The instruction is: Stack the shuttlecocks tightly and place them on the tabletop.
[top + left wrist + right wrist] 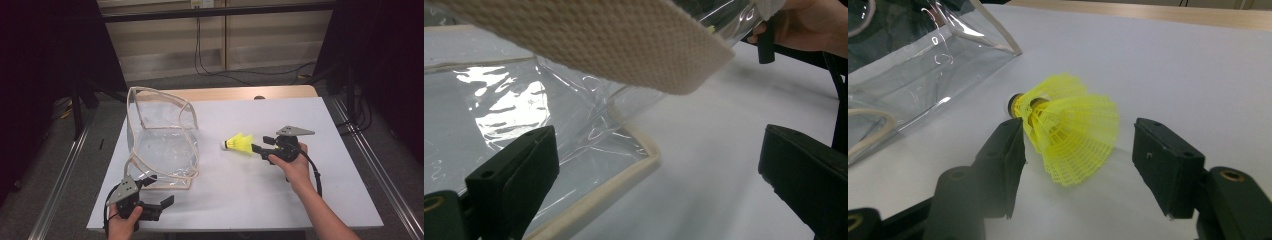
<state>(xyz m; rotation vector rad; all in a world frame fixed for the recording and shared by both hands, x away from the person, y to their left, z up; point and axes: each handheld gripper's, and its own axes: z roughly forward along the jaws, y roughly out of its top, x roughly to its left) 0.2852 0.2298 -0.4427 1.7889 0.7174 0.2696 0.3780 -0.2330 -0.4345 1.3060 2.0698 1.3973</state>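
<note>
A yellow shuttlecock lies on its side on the white table, cork end toward a clear plastic bag with cream trim. My right gripper sits just right of it, open. In the right gripper view the mesh skirt of the shuttlecock lies between the spread jaws of the right gripper; the right jaw stands clear of it. My left gripper rests open at the bag's near corner. In the left gripper view the left gripper straddles the bag's cream-edged corner without touching it.
The bag stands upright at the table's left, its mouth open upward. A cream woven strap hangs close across the top of the left gripper view. Metal rails run along both sides of the table, and cables lie on the floor behind.
</note>
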